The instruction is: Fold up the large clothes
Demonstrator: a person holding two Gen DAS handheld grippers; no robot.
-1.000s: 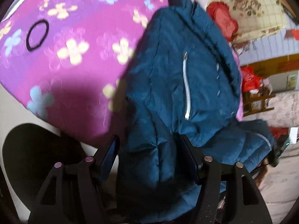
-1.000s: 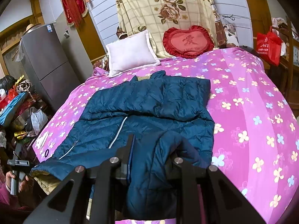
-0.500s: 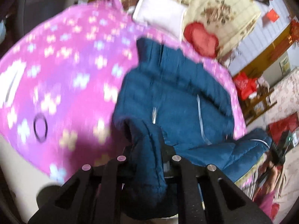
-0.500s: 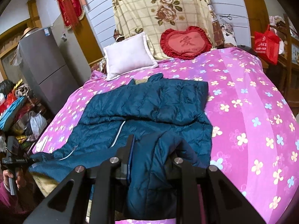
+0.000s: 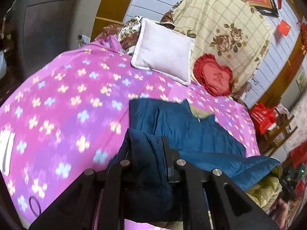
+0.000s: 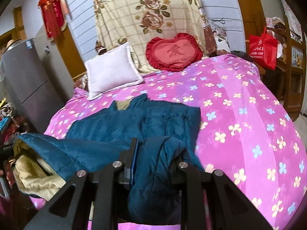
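A dark blue padded jacket [image 5: 184,130] [image 6: 153,118] with a beige lining lies on the pink flowered bedspread [image 5: 67,103] [image 6: 249,115]. My left gripper [image 5: 147,143] is shut on a bunch of the jacket's bottom edge, lifted off the bed. My right gripper [image 6: 157,145] is shut on another bunch of the same edge, raised too. Between the two grips the hem hangs up in a fold and shows its beige lining [image 6: 36,172]. The collar end of the jacket rests flat toward the pillows.
A white pillow [image 6: 111,71], a red heart cushion [image 6: 172,51] and a rose-patterned quilt [image 6: 149,19] stand at the bed's head. A grey fridge [image 6: 25,76] stands left of the bed, a red bag [image 6: 262,48] on a wooden shelf at right. A black hair tie [image 5: 35,205] lies on the bedspread.
My left gripper closed on the jacket's edge, then rose and swung toward the pillows. The right gripper moved forward with its bunch. The jacket's lower part has come up off the bed.
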